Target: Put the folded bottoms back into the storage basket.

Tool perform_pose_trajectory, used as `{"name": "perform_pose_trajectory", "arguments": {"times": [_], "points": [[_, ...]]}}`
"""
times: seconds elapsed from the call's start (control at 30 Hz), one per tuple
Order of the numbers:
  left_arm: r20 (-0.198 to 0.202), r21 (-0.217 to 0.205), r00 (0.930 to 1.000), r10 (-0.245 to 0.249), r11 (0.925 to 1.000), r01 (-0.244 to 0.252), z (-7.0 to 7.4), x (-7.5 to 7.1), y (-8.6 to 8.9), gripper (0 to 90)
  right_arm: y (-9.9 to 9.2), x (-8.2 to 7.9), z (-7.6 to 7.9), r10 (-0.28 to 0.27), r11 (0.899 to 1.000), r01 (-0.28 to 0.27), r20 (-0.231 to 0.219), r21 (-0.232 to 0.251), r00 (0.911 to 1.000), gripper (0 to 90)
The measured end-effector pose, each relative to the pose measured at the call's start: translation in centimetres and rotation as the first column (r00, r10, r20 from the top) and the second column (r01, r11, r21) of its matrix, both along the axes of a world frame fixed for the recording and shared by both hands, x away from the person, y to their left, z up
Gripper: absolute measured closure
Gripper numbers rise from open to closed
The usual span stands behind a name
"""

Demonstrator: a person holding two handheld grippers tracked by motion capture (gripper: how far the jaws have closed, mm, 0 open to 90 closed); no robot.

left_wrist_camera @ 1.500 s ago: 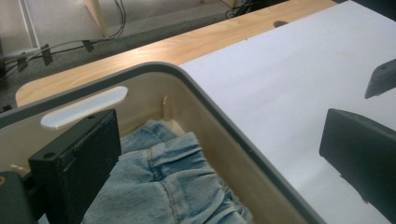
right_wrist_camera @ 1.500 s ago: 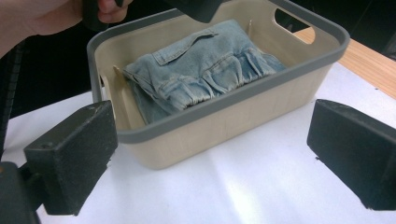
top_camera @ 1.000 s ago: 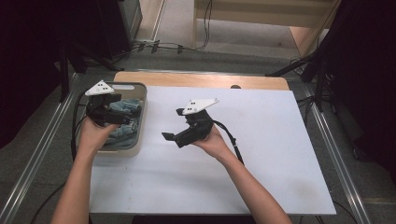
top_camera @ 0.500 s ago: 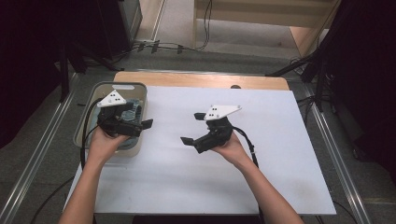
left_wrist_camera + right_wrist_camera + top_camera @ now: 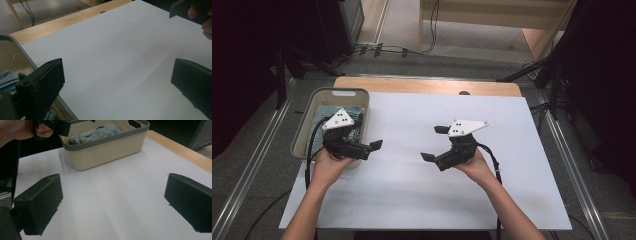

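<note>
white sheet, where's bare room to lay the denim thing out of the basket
Between the left gripper and right gripper the white sheet is bare, as is the stretch beyond the right gripper to the wooden edge. The basket corner is crowded, folded denim inside.

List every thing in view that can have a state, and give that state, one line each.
left gripper: open, jaws wide apart, nothing between them, over the basket's near edge.
right gripper: open, empty, held above the white sheet.
basket: upright at the table's left side, no lid on it.
blue cloth: crumpled, lying inside the basket.
white sheet: flat on the table, bare.
</note>
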State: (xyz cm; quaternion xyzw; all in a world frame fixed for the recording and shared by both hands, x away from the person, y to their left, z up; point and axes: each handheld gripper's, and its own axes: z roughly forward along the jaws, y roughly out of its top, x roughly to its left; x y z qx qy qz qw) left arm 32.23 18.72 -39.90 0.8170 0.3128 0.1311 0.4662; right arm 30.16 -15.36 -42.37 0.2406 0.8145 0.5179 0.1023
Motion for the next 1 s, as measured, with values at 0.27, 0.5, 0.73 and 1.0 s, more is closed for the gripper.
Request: {"name": "perform_pose_trajectory", "arguments": {"times": [0.27,0.5,0.73,1.0], "points": [[0.009,0.006,0.9999,-0.006,1.0000,0.006,-0.7,-0.7,-0.3,0.0,-1.7,-0.8,-0.3,-0.029,1.000,0.029,0.010,-0.011,0.9995,1.4],[0.011,0.015,0.9998,-0.015,0.9998,0.014,-1.0,-1.2,-0.1,0.0,-3.5,-1.5,-0.8,-0.053,0.998,0.053,0.005,-0.020,0.9986,1.5],[0.014,0.008,0.9990,-0.042,0.9991,0.042,-1.2,-1.7,0.1,0.0,-5.1,-2.2,-0.6,-0.075,0.997,0.076,0.008,-0.015,0.9971,1.4],[0.021,0.005,0.9982,-0.056,0.9984,0.056,-1.6,-2.4,-0.2,0.0,-6.7,-2.8,-1.4,-0.095,0.995,0.095,-0.001,-0.039,0.9955,1.4]]}}
